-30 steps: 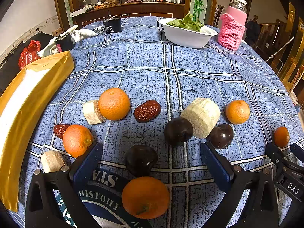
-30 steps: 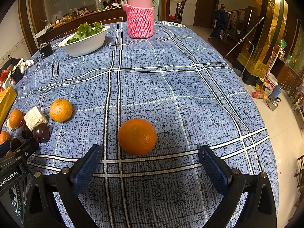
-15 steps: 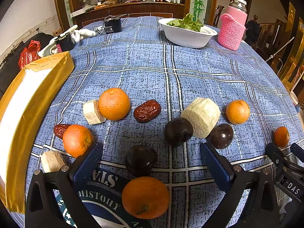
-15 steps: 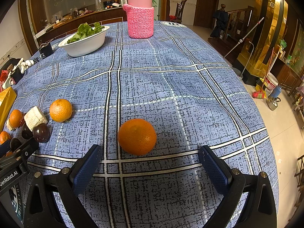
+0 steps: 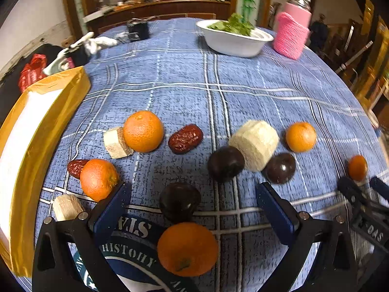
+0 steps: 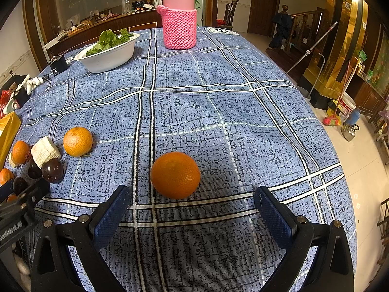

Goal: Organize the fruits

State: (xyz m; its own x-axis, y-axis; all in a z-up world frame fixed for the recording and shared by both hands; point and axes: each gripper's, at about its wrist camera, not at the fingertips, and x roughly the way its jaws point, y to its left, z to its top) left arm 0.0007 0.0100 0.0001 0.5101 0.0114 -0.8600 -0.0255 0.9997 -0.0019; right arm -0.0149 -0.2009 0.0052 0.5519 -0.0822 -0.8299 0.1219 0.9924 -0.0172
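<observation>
Fruits lie scattered on the blue checked tablecloth. In the left wrist view my left gripper [image 5: 193,194] is open and empty, with a dark plum [image 5: 180,200] and an orange [image 5: 187,248] between its fingers. Beyond lie two more plums [image 5: 226,163] [image 5: 280,168], oranges [image 5: 143,131] [image 5: 98,178] [image 5: 301,136], red dates [image 5: 186,138] [image 5: 76,168] and white sugarcane pieces [image 5: 255,141] [image 5: 115,142] [image 5: 66,206]. In the right wrist view my right gripper [image 6: 192,203] is open and empty, just short of a lone orange [image 6: 175,174].
A yellow box [image 5: 26,150] lies along the left table edge. A white bowl of greens [image 5: 233,39] and a pink-sleeved jar [image 5: 293,32] stand at the far side. A black device [image 5: 137,29] and a white toy [image 5: 80,51] sit far left. The table drops off at the right [image 6: 340,170].
The left wrist view has shifted slightly and is blurred, and the yellow box shows more of its white top. The right gripper and its orange have not moved.
</observation>
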